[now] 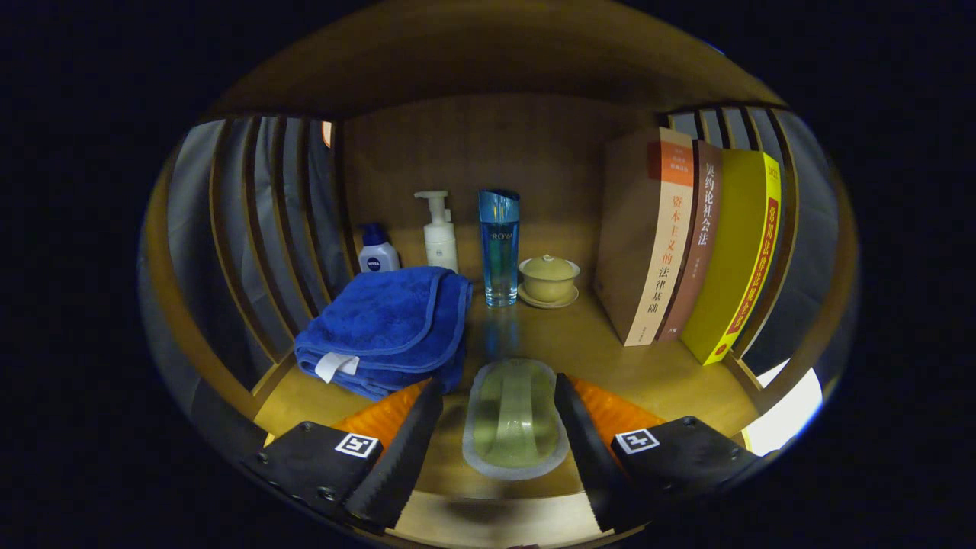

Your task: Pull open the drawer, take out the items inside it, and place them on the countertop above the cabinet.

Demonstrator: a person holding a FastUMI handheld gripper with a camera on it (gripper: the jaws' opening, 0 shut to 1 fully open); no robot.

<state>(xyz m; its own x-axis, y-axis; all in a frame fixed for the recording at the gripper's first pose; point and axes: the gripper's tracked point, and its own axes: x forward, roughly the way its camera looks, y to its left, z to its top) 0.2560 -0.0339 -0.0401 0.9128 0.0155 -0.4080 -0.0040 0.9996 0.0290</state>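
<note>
Hovering open tool (pixel 499 404) straddling pale sachet (pixel 515 418) untouched, blue towel (pixel 393 324) close left, books (pixel 686 252) right

A flat, oval, translucent greenish packet (pixel 515 418) with a pale sealed border lies on the wooden table (pixel 656 374), lengthwise between the fingers (pixel 412 450) of the gripper (pixel 499 415), which stand apart on either side without pressing it. A raised ridge runs down its middle.
</note>
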